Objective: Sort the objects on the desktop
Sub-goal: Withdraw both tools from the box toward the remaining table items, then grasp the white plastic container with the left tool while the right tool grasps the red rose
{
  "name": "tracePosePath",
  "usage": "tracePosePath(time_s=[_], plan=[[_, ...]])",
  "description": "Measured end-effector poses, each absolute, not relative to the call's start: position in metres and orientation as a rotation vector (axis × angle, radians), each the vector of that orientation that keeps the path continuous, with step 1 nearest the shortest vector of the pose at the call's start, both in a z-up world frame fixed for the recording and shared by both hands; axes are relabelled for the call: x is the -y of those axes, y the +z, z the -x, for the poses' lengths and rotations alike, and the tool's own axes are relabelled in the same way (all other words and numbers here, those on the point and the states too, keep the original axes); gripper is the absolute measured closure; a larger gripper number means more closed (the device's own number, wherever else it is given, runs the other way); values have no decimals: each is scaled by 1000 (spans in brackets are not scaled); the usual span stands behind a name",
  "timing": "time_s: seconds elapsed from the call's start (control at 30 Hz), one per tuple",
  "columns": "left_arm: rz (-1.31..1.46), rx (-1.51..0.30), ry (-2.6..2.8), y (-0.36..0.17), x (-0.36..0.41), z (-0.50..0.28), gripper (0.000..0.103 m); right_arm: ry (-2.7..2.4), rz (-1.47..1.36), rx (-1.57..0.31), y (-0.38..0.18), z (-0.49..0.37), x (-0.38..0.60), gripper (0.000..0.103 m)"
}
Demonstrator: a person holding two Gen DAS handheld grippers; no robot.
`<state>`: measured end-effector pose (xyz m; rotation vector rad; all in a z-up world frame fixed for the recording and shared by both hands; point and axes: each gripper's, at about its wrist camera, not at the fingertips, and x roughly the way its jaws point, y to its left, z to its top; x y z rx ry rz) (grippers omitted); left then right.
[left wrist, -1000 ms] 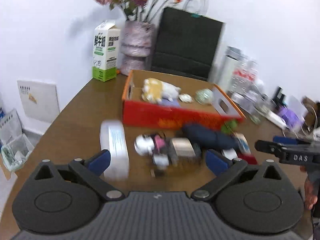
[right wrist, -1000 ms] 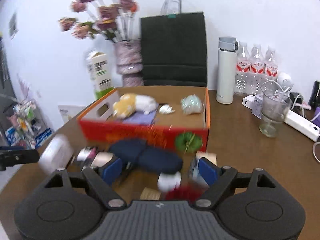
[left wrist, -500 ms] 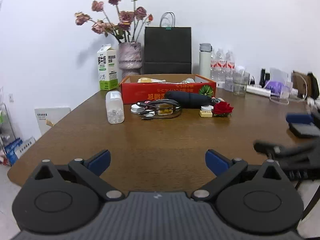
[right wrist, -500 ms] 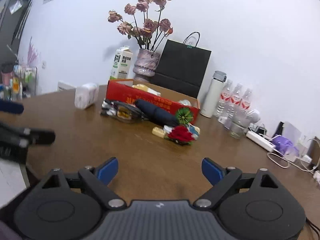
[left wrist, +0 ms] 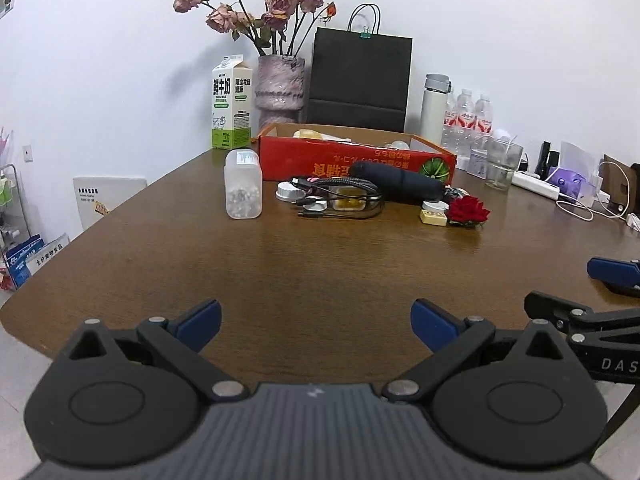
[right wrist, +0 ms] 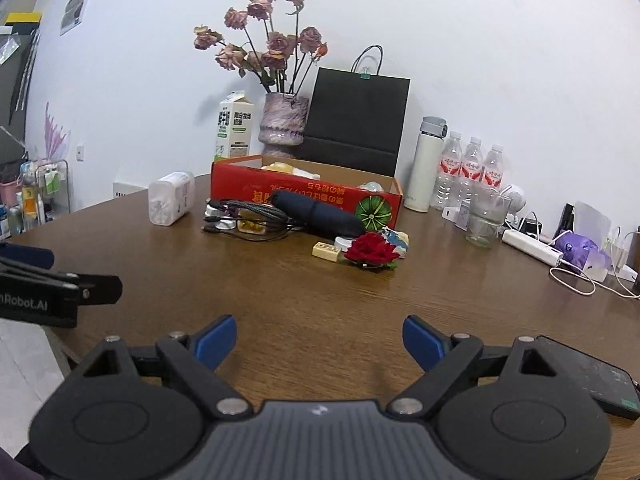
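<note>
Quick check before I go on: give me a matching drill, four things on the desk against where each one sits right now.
Things:
1. red rose
2. clear plastic jar
3. milk carton
4. drinking glass

Places:
A. at the back by the wall, left of the flower vase
B. right end of the clutter, beside a small cream block
C. right of the red box, in front of the water bottles
D. upright at the left end of the clutter

Pairs: 1-B, 2-D, 3-A, 4-C
</note>
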<state>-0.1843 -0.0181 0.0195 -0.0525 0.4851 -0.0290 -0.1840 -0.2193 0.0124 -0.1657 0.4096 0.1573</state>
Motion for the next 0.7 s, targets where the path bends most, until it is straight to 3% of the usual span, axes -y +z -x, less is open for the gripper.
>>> tracePosePath(time_s=[0.27, 0.4, 0.7], plan=[[54, -483, -15, 26, 8, 148, 0, 134, 121, -420, 11, 156, 224, 14], [64, -514, 14, 37, -5, 110, 9, 129, 64, -453, 14, 125, 230, 14], [94, -518, 38, 49, -37, 17, 14, 105, -16, -559, 18, 39, 242, 27]])
